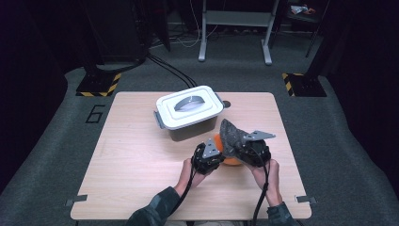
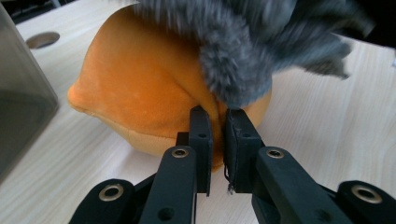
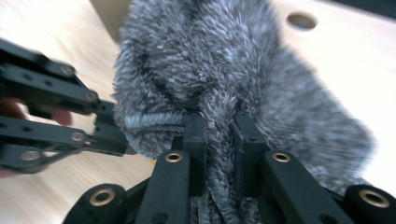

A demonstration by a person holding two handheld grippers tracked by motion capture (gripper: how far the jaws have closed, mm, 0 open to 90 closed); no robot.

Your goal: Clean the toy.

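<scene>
Orange plush (image 2: 140,93) sits on table (image 1: 141,155) by lidded bin (image 1: 188,110); our left gripper (image 2: 217,116) pinches it, right gripper (image 3: 219,126) clamps grey fur cover (image 3: 210,70), prob. half peeled off; bin unopened.

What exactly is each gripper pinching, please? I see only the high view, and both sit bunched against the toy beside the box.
Observer: The left gripper is shut on a fold of the orange plush.
Operator: Thank you. And the right one?
Observer: The right gripper is shut on the grey fur, a tuft squeezed between its jaws.
Operator: Does the orange part rest on the table?
Observer: Yes, its underside sits on the table, close beside the grey box.
</scene>
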